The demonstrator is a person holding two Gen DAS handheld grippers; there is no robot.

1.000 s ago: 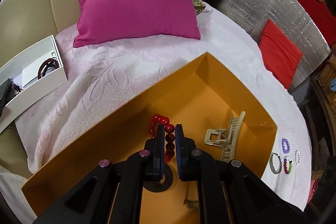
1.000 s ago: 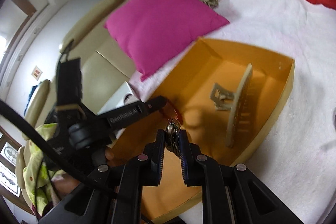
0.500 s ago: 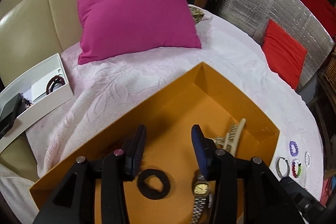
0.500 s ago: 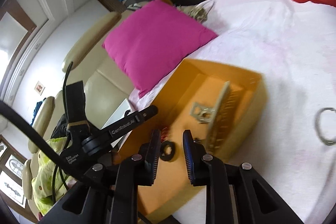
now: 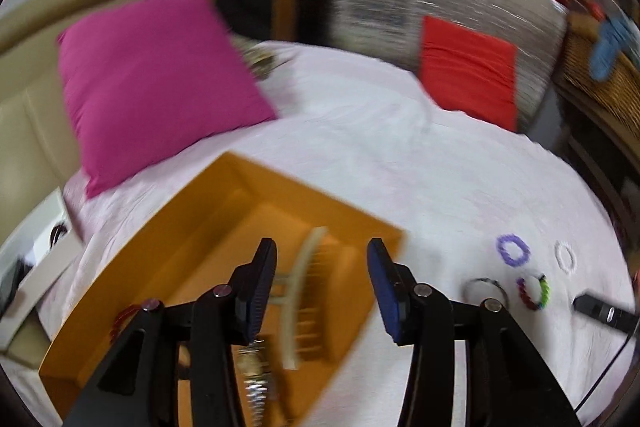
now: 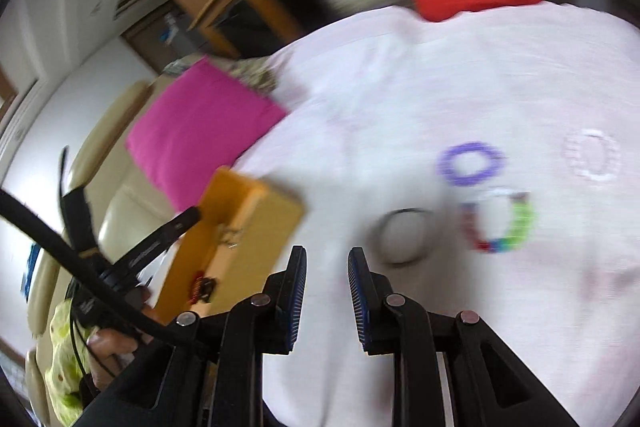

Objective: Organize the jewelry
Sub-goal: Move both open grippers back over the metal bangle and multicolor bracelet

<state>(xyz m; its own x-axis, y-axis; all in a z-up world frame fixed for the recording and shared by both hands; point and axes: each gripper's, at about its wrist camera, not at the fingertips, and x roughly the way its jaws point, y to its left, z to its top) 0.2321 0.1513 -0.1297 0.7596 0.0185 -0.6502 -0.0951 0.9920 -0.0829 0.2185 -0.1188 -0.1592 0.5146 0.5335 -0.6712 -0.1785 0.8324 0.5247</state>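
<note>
Jewelry lies in two lots on the bed. Nearest, under the left wrist camera, a metal-banded watch (image 5: 252, 367) rests on the floor of the orange box (image 5: 180, 247), blurred, with a cream hair clip (image 5: 298, 291) just beyond it. A red bead bracelet (image 5: 120, 319) sits toward the box's left side.

To the right of the box, four rings lie loose on the pale bedspread (image 6: 400, 87), close together but apart from one another. A thin silver bangle (image 6: 402, 212) is the closest to the box. Beside it is a multicolour bracelet (image 6: 520, 223) with red, blue, green and white stretches. A purple bracelet (image 6: 446, 165) lies behind those two, and a white bracelet (image 6: 612, 155) is farthest right. Beyond the box a pink pillow (image 5: 152, 83) leans at the head of the bed, and a red cushion (image 5: 468, 67) stands at the far edge.

Pale lettering runs along the left tool's arm (image 6: 148, 251) in the right wrist view, too smeared to read.

The left claw (image 5: 322, 251) hangs over the box's right half. Its jaws have just been opening and now stand well spread, with nothing between the pads and nothing touched. The right claw (image 6: 327, 259) hovers over bare bedspread, between the box and the bangle. Its jaws have just been opening a little and stand narrowly parted, holding nothing.
</note>
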